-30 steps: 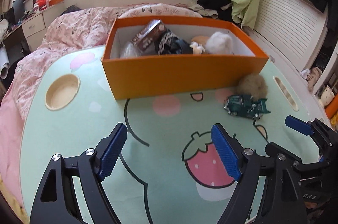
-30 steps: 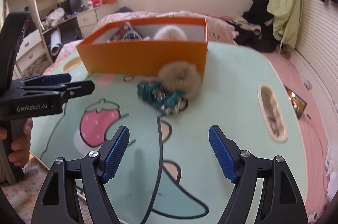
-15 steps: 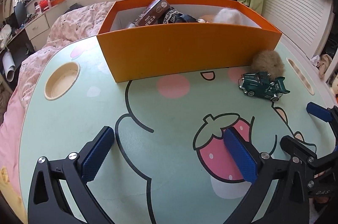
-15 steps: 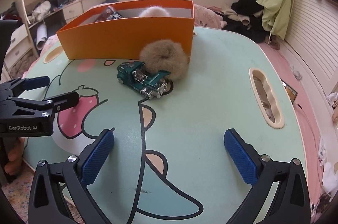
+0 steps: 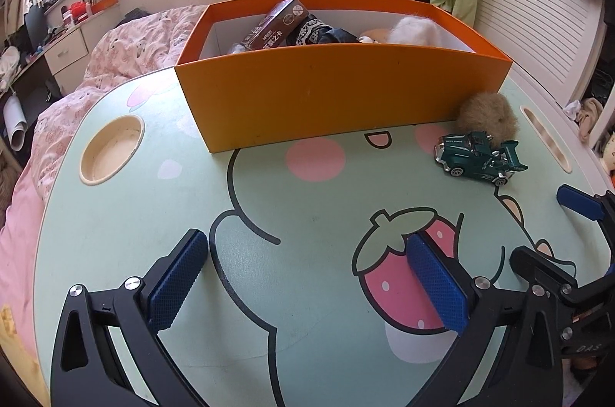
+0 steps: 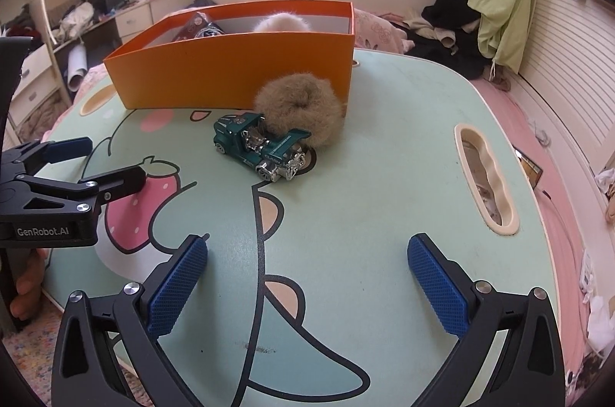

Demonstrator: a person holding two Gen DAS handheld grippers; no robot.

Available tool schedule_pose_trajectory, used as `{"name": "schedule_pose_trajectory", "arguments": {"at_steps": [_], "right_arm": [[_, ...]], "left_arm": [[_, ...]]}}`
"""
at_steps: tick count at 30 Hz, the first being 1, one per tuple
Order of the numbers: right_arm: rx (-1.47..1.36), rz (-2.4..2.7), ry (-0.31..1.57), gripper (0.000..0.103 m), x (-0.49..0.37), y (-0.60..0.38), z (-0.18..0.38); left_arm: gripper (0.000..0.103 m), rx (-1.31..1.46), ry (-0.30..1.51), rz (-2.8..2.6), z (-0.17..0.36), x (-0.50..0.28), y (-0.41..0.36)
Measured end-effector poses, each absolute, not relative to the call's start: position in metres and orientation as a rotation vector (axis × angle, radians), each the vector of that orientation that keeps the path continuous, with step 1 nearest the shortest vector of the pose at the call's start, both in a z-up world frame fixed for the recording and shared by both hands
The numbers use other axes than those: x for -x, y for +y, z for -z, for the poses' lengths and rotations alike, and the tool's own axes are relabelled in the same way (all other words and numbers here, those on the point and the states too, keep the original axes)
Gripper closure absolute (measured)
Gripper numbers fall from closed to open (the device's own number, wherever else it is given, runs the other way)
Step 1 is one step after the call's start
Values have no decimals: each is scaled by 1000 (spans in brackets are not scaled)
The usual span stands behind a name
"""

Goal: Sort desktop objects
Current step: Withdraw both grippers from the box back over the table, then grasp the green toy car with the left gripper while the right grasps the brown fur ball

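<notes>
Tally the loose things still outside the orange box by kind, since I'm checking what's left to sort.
Toy cars: 1, the green toy car
Fluffy scrunchies: 1, the brown fluffy scrunchie touching the orange box
Total: 2 things left on the table

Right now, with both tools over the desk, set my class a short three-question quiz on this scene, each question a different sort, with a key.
1. True or false: the green toy car lies inside the orange box.
2. Which object touches the car? A) fluffy brown scrunchie B) white fluffy ball C) brown carton
3. Fill in: the left tool and the right tool are both ____, holding nothing.

Key: 1 false, it sits on the desk. 2 A. 3 open.
</notes>
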State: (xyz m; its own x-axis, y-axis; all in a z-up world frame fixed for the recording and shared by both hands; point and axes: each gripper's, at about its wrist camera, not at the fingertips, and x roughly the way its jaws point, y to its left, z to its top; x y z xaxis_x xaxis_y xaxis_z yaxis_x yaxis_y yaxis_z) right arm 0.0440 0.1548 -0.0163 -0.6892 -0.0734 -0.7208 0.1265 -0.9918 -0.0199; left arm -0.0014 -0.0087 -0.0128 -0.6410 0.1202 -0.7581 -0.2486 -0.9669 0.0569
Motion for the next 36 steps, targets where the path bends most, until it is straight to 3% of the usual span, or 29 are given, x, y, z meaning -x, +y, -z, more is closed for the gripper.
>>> {"name": "schedule_pose_trajectory", "arguments": {"at_steps": [12,16,23,27,32,36], "right_arm": [[-1185,2788,103,0,-42,155,14],[-1155,2761,67,8,-41,153,8],[-1129,2709,-7,9,-10,144,-14],[-1150,2597,-66,22,-5,139,-12],[-1008,2415,-138,25,-33,132,-15],[-1015,2564,-171,25,-31,144,-16]], "left_arm": [[0,1213,228,-2664,13,1,-9],[0,1212,227,-2664,13,1,-7],[0,1212,226,-2664,13,1,-6],[0,1212,226,-2664,13,1,-6],[0,1212,225,-2664,12,0,-4],[0,1214,222,-2665,12,0,-3]]}}
